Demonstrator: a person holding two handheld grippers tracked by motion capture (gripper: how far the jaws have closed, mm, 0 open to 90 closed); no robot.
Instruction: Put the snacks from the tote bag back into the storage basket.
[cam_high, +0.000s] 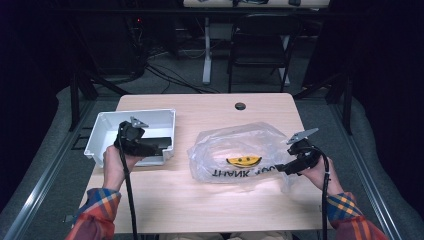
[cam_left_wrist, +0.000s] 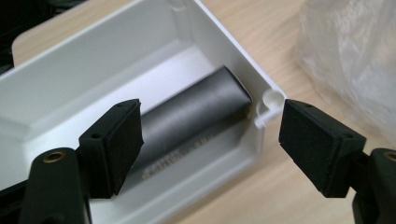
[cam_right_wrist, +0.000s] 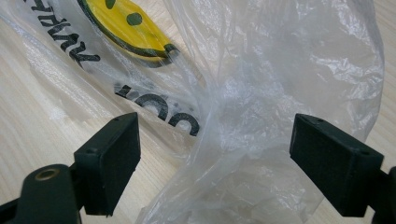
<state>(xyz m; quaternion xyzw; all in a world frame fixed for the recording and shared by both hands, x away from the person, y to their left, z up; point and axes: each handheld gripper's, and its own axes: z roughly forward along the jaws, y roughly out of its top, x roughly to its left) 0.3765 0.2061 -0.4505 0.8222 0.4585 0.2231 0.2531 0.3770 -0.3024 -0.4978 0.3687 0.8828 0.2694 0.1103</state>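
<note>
Grey cylinder (cam_left_wrist: 194, 109) lying in white bin (cam_high: 105, 131), left gripper (cam_left_wrist: 210, 140) fingers wide, empty. Right gripper (cam_right_wrist: 215, 163) fingers spread at plastic bag (cam_high: 240, 150). Next, probably: pinch bag edge.

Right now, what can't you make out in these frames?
- Print on the grey cylinder in the white bin: left gripper view, too blurred, partly behind the left gripper's pad.
- Plastic bag contents: high view, crinkled glare hides the inside.
- Bag lettering: right gripper view, cut by the top edge and lost in folds.
- Right gripper: open; whether its pads touch the bag is unclear.
</note>
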